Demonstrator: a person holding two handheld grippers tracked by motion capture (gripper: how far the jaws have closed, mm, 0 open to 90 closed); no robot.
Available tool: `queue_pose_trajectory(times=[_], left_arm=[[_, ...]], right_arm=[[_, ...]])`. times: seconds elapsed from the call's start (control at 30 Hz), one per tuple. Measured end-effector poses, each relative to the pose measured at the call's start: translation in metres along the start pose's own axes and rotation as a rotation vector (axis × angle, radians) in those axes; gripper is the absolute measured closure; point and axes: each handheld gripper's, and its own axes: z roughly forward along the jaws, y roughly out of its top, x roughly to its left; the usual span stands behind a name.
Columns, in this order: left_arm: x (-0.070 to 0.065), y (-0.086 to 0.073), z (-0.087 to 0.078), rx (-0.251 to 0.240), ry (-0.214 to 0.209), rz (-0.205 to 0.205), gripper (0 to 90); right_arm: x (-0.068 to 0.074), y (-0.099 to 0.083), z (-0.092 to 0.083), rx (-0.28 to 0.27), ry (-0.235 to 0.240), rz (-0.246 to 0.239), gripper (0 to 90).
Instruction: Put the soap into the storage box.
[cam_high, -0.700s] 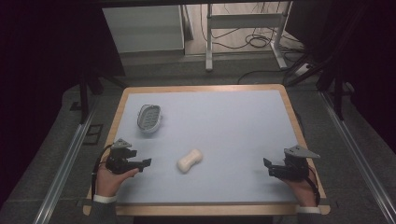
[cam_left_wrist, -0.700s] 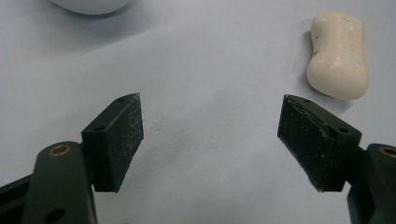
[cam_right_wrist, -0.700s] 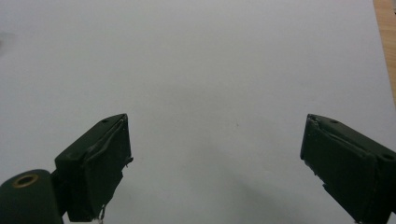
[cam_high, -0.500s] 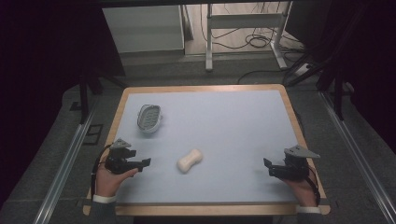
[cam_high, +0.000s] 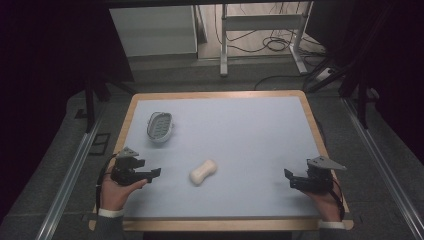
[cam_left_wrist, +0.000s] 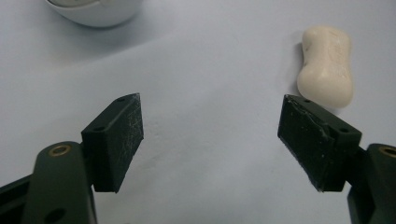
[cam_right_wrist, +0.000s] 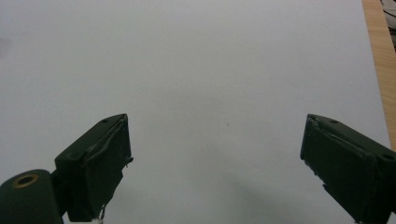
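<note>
A cream bar of soap (cam_high: 203, 172) lies on the pale blue table top, near the front middle. In the left gripper view the soap (cam_left_wrist: 326, 66) sits just beyond the right jaw. A white soap dish (cam_high: 159, 126) with a grey insert stands at the back left; its rim (cam_left_wrist: 95, 10) crosses the top of the left gripper view. My left gripper (cam_high: 155, 173) is held low at the front left, open and empty, pointing toward the soap. My right gripper (cam_high: 289, 178) rests at the front right, open, with bare table between its jaws (cam_right_wrist: 215, 140).
The table (cam_high: 240, 130) has a wooden rim (cam_high: 311, 115), which appears at the right edge of the right gripper view. Beyond the table stand a white cabinet (cam_high: 152, 30) and a metal frame (cam_high: 260, 30) with cables on the floor.
</note>
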Motion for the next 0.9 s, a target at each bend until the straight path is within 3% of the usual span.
queue_pose_trajectory(times=[0.33,0.53,0.9], left_arm=[[-0.013,0.012,-0.009,0.019,0.005,0.004,23.6],[-0.023,0.022,-0.017,0.036,0.002,0.054,23.7],[-0.029,0.027,-0.017,0.059,-0.014,0.093,23.9]], right_arm=[[-0.004,0.000,-0.001,-0.013,0.013,0.012,8.3],[-0.001,0.003,-0.004,-0.016,0.000,-0.002,8.3],[0.003,0.003,-0.009,-0.022,-0.010,-0.011,8.3]])
